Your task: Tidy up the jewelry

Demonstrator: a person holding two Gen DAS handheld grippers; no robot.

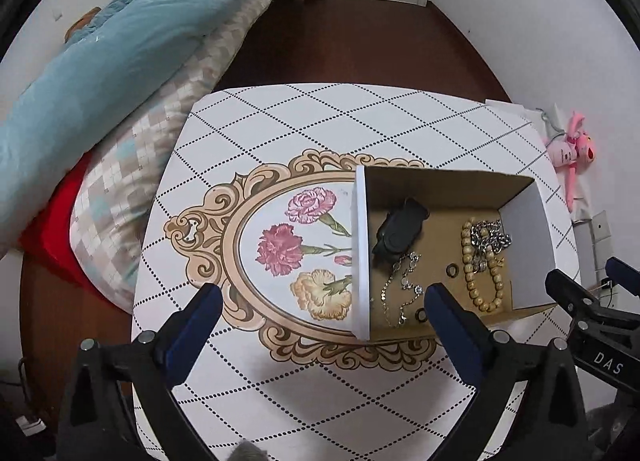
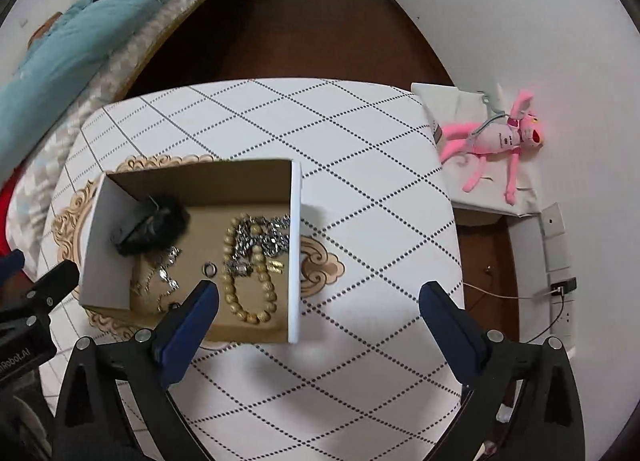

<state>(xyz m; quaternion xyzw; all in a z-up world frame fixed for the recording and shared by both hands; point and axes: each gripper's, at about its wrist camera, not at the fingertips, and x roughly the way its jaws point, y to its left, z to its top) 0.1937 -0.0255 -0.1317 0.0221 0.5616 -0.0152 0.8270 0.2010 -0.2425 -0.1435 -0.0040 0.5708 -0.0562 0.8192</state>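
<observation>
- Blue-padded fingers first: your left gripper (image 1: 322, 307) hangs spread wide w/ nothing in it, over the table (image 1: 280, 121), its right finger above the box's near-left corner.
- Right gripper (image 2: 319, 307) also gapes wide & empty, left finger over the box's near edge, right finger out over bare tablecloth.
- Jewelry's all sitting in the open cardboard box (image 1: 362, 245) on the flowered tabletop — nothing outside it that I can see.
- Inside: black furry clip-type item (image 1: 400, 231) at the far left, thin silver chain (image 1: 400, 293) trailing toward you, wooden bead bracelet (image 1: 478, 265) on the right w/ a chunky silver link chain (image 1: 492, 235) tangled across its top.
- Two small dark rings: one (image 1: 453, 270) mid-floor, one (image 1: 421, 315) near the front.
- My read: you're picking the first piece, prob. nothing sorted yet.
- Tip: beads are closest to your right claw — drop in at the bottom of the loop, away from the link chain, so you don't drag both.
- Brace the box wall w/ the left if it slides.
- Leave rings & thin chain for last; they're flat, need a low, narrow pinch.
</observation>
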